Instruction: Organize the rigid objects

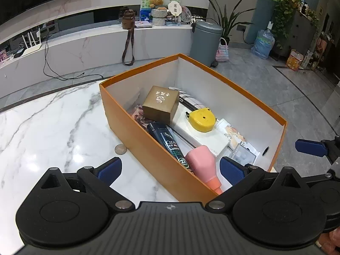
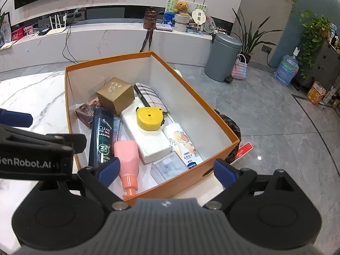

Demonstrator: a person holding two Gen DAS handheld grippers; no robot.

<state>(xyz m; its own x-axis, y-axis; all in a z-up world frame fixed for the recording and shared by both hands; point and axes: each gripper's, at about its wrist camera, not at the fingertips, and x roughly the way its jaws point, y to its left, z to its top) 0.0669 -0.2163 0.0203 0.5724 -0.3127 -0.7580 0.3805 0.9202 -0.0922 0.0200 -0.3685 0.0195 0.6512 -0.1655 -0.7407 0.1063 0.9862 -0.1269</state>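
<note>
Orange box (image 2: 191, 165) between right gripper's (image 2: 166, 170) spread fingers.

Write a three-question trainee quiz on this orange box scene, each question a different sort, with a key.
1. True or false: the yellow tape measure lies on top of the white block inside the orange box.
2. Multiple choice: which item lies outside the box, on the marble table? A. black shampoo bottle B. coin C. gold cube box
3. Fill in: both the left claw and the right claw are ____ and hold nothing.

Key: 1 true; 2 B; 3 open.
</note>
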